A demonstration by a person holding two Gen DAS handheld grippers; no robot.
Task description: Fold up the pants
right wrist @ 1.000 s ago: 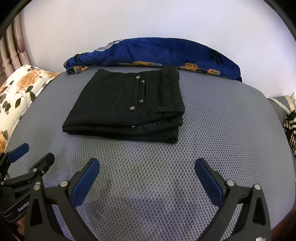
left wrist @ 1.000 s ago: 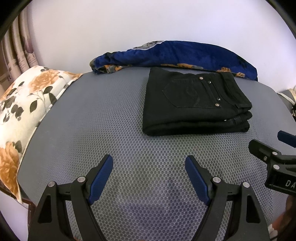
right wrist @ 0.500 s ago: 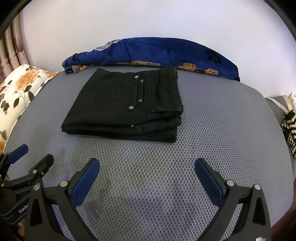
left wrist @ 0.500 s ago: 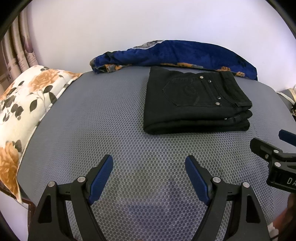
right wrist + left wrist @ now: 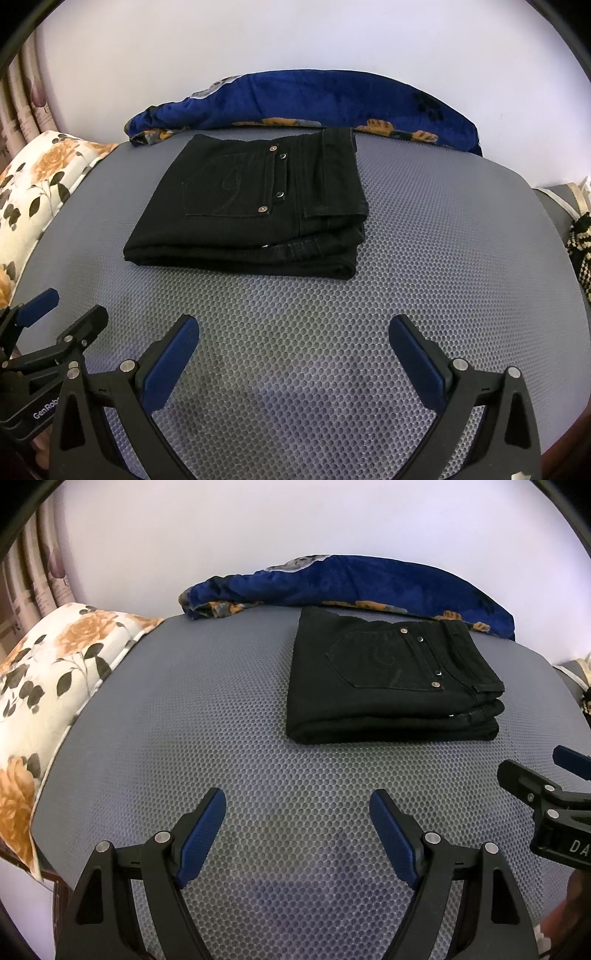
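Observation:
Black pants lie folded into a thick rectangle on the grey honeycomb mat, back pocket and metal studs facing up. My left gripper hovers open over bare mat in front of the pants, nothing between its blue pads. My right gripper is likewise open and empty, nearer than the pants. Each gripper appears at the edge of the other's view: the right gripper's fingers at the right, the left gripper's fingers at the left.
A rolled dark blue floral blanket lies along the wall behind the pants. A white cushion with orange flowers borders the mat's left side. A knitted black-and-cream item sits at the far right.

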